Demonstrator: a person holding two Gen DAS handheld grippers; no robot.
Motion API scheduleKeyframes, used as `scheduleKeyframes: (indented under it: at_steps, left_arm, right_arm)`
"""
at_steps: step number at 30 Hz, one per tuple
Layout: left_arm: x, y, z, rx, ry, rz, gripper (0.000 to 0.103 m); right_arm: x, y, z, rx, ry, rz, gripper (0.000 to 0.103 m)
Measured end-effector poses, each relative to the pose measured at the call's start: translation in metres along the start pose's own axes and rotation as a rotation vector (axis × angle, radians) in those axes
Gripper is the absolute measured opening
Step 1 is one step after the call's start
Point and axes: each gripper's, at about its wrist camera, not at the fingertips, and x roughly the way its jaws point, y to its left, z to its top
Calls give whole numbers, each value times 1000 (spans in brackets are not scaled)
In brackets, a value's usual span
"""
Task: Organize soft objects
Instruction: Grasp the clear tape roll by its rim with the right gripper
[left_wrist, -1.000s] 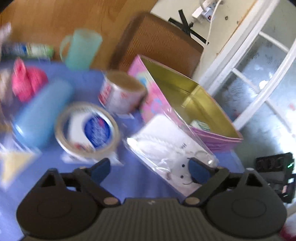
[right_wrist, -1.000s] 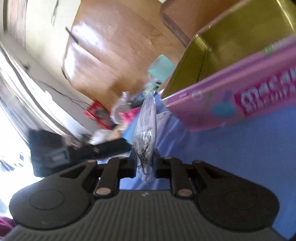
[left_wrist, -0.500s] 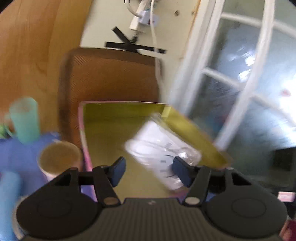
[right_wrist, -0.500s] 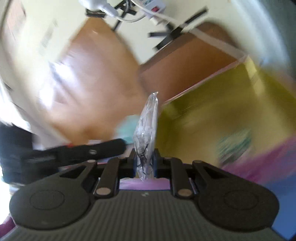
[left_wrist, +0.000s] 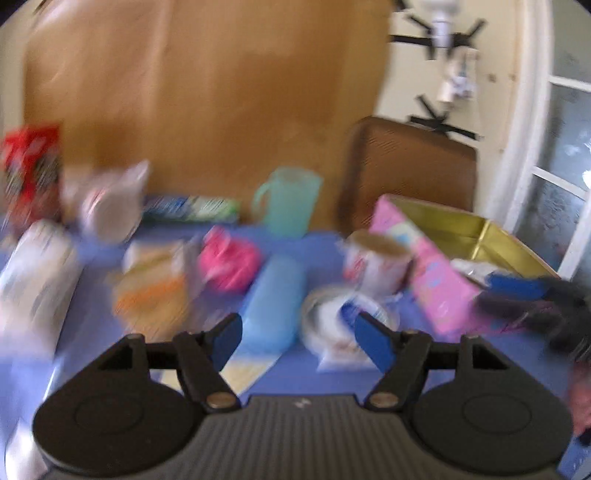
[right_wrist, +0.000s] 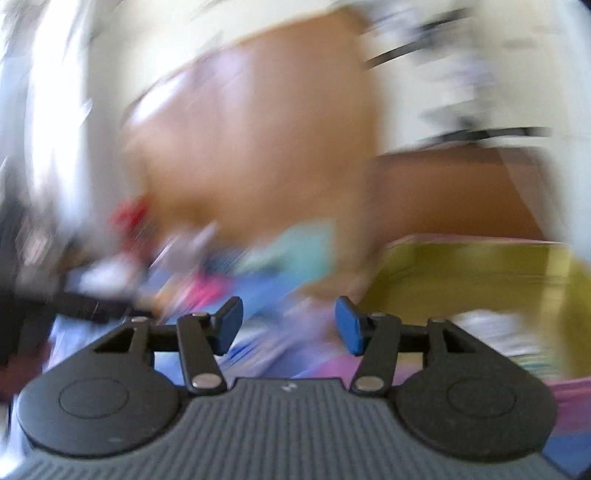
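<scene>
My left gripper (left_wrist: 299, 341) is open and empty above the blue tablecloth (left_wrist: 314, 243). A pink box with a gold inside (left_wrist: 458, 236) stands at the right. My right gripper (right_wrist: 288, 330) is open and empty beside that box (right_wrist: 480, 277); it also shows in the left wrist view (left_wrist: 517, 288) at the box rim. A white packet (right_wrist: 495, 330) lies inside the box. On the cloth lie a pink soft item (left_wrist: 227, 264), a light blue roll (left_wrist: 275, 304) and several blurred bags (left_wrist: 151, 291).
A teal cup (left_wrist: 290, 201), a paper cup (left_wrist: 376, 264), a tape roll (left_wrist: 341, 325) and a red package (left_wrist: 31, 170) stand on the table. A brown chair (left_wrist: 410, 166) is behind the box. A window is at the right.
The right gripper opened and let go of the clear packet, which now lies in the box. The left gripper swung back left from the box to face the table.
</scene>
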Motion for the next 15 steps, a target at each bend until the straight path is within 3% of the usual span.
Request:
scheduleKeyframes:
  at_steps: [3, 6, 8, 10, 12, 15]
  left_arm:
    - [-7, 22, -15, -100, 31, 0, 69]
    - [-10, 41, -24, -184, 70, -21, 69]
    - [-15, 48, -30, -216, 80, -27, 69]
    - [-22, 54, -33, -229, 68, -36, 69]
    - [-29, 57, -34, -227, 51, -51, 69]
    - [-28, 61, -33, -224, 54, -87, 71]
  right_arm:
    - [47, 28, 0, -71, 96, 41, 57]
    - [77, 40, -2, -182, 157, 23, 56]
    - [90, 50, -7, -251, 212, 17, 25]
    - [82, 56, -5, -267, 217, 35, 14]
    - [69, 68, -2, -265, 212, 59, 11]
    - [51, 97, -9, -258, 219, 171, 11]
